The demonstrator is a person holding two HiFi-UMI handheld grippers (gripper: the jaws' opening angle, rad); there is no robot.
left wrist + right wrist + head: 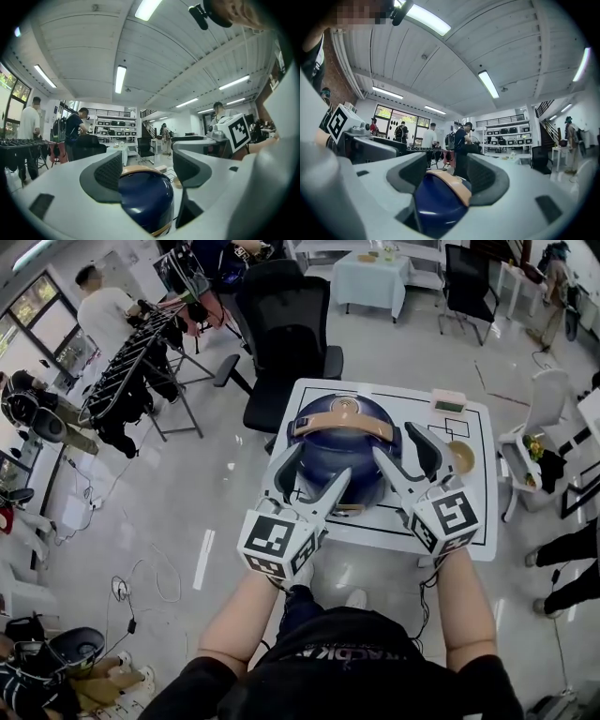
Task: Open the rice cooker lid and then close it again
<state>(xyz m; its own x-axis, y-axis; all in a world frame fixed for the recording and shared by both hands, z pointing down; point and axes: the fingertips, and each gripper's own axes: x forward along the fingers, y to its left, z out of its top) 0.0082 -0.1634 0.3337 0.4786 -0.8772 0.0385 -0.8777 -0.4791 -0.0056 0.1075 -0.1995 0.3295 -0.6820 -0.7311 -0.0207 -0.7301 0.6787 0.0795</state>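
A dark blue rice cooker (pixel 342 451) with a tan handle (pixel 339 427) stands on a white table (pixel 412 399), its lid down. My left gripper (pixel 317 471) is open at the cooker's near left side. My right gripper (pixel 406 452) is open at its near right side. In the left gripper view the blue dome (pixel 143 197) fills the gap between the spread jaws of the left gripper (pixel 147 168). The right gripper view shows the cooker (pixel 436 204) and its handle (pixel 452 183) between the wide jaws of the right gripper (pixel 449 173). Whether any finger touches the cooker, I cannot tell.
A small white device with a green screen (pixel 448 404) and a tan bowl (pixel 461 456) sit on the table's right part. A black office chair (pixel 286 334) stands just behind the table and a white chair (pixel 544 418) to its right. People stand by a rack (pixel 122 371) far left.
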